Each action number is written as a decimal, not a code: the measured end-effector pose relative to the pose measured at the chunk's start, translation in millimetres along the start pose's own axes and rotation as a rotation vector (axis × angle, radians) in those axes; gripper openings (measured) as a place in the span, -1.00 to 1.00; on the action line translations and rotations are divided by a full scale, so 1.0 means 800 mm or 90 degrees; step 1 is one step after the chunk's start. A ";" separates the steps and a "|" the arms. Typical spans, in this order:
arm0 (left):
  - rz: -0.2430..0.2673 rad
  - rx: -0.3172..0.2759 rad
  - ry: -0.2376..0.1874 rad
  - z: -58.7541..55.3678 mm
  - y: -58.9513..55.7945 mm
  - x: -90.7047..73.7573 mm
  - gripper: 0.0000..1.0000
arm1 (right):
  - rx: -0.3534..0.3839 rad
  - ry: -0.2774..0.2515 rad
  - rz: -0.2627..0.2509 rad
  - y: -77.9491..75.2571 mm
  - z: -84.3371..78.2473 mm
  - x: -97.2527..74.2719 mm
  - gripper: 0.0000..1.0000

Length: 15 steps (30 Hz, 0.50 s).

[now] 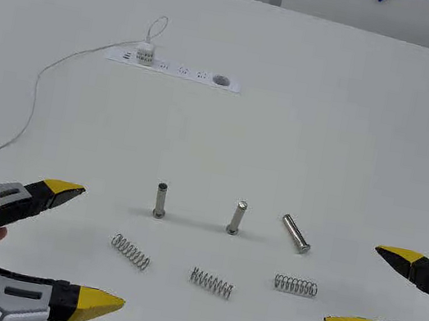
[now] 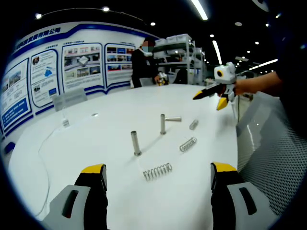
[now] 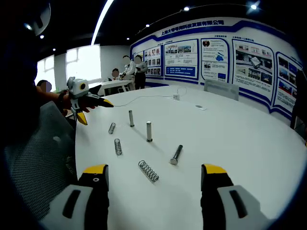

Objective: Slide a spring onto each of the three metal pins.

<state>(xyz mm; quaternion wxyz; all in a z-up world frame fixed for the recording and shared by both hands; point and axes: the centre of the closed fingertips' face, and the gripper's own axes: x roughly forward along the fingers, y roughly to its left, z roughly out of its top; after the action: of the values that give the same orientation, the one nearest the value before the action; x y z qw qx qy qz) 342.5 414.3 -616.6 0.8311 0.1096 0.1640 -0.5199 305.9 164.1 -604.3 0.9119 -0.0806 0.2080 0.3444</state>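
Nearest on the white counter (image 1: 352, 135), three springs (image 1: 211, 282) lie loose in a row, apart from one another. Just behind them the left pin (image 1: 161, 200) and middle pin (image 1: 236, 217) stand upright and the right pin (image 1: 296, 234) lies flat — farther back sits a power strip (image 1: 173, 67) with its cable (image 1: 39, 96). Flanking the springs, the left hand-held gripper (image 1: 95, 246) and right hand-held gripper (image 1: 355, 285) hover wide open — holding nothing.

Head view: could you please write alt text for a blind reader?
On a white table, the left pin and middle pin stand upright, the right pin lies flat, and the left spring, middle spring and right spring lie loose in front. Open left gripper and right gripper flank them.
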 end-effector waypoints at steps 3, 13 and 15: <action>-0.002 0.000 0.000 0.000 -0.001 0.001 0.82 | 0.005 0.001 -0.002 -0.001 -0.001 0.000 0.58; -0.004 -0.001 -0.004 0.002 -0.002 0.003 0.82 | 0.030 0.013 -0.019 -0.009 -0.003 0.000 0.47; -0.004 -0.001 -0.005 0.002 -0.003 0.003 0.82 | 0.030 0.017 -0.024 -0.011 -0.002 0.000 0.44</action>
<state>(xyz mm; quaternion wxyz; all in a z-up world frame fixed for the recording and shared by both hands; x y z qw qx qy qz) 341.9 410.6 -616.3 0.8302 0.1062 0.1615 -0.5229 311.0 157.0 -605.9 0.9169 -0.0675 0.2270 0.3213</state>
